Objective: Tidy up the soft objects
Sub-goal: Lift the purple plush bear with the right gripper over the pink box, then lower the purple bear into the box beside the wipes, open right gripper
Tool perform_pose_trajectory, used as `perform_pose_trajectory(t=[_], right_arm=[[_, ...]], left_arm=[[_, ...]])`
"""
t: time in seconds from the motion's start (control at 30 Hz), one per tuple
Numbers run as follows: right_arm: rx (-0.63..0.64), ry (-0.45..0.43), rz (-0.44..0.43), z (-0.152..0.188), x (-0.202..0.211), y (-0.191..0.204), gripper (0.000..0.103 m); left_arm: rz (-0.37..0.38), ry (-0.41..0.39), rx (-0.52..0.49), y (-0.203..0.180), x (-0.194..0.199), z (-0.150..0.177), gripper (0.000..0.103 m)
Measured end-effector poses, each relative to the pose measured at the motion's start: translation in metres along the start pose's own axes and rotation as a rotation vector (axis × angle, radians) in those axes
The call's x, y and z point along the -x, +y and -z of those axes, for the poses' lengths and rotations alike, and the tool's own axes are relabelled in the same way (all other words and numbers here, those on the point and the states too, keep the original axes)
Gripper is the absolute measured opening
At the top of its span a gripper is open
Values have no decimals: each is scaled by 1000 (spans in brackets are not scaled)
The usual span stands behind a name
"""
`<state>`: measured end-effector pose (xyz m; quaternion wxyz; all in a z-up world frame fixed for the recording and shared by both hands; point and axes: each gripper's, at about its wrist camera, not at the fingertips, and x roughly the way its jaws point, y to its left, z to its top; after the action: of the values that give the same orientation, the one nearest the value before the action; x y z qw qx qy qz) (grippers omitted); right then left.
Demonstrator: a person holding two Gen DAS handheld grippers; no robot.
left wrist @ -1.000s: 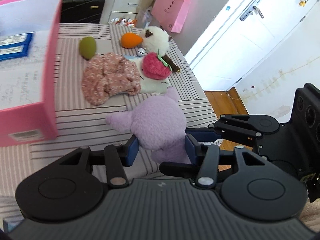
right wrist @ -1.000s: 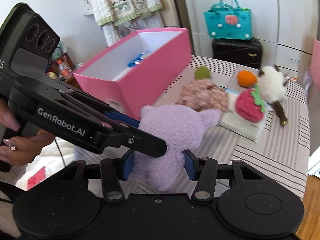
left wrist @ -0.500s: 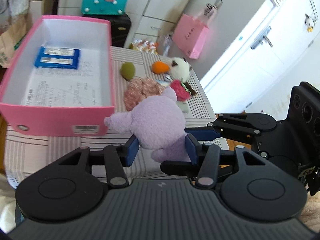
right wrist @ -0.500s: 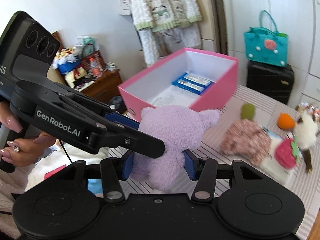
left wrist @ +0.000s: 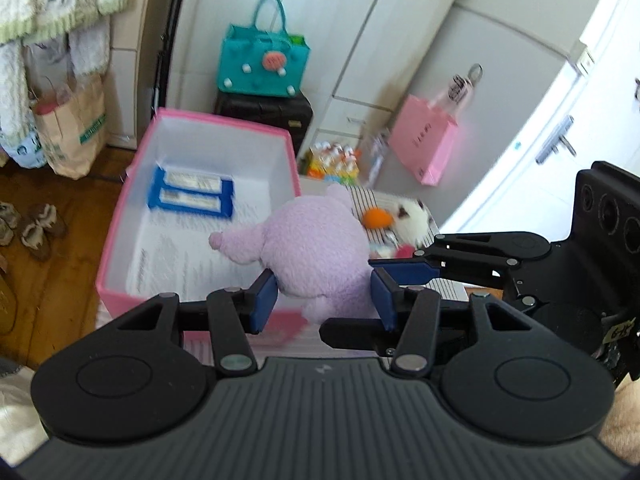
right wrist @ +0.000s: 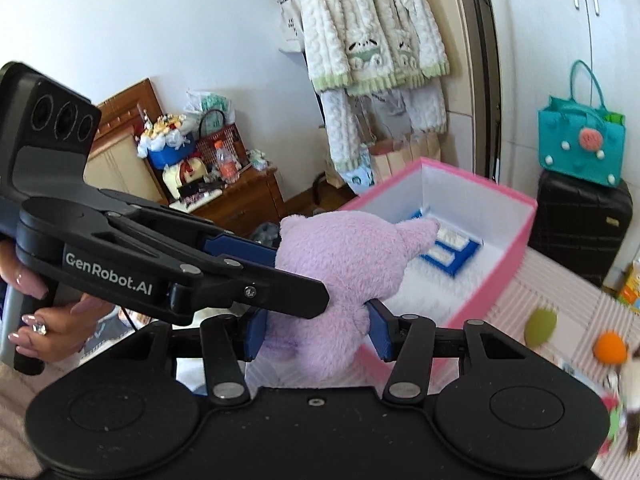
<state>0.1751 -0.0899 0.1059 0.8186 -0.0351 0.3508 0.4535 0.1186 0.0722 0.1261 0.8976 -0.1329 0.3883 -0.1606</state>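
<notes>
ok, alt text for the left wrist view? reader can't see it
A purple plush toy is gripped from both sides between the left hand-held gripper and the right hand-held gripper, held over an open pink box. The box holds two blue packets on printed paper; an orange toy and a white plush lie on the striped table behind.

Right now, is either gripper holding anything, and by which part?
Both hold the purple plush: the left gripper and right gripper each pinch its lower body, carrying it above the pink box.

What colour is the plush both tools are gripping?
Pale lilac purple plush, with a pinker ear tip; clearest in the left wrist view, held over the pink box.
</notes>
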Motion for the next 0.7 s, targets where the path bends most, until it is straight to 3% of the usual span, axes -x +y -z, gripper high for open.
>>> perform_pose_trajectory(t=[0.27, 0.7], right_arm=[[-8, -17, 28, -43, -47, -35, 57], [-41, 67, 94, -71, -148, -107, 57]], left_arm=[[-24, -25, 43, 36, -28, -50, 49], [-6, 119, 141, 102, -146, -99, 48]])
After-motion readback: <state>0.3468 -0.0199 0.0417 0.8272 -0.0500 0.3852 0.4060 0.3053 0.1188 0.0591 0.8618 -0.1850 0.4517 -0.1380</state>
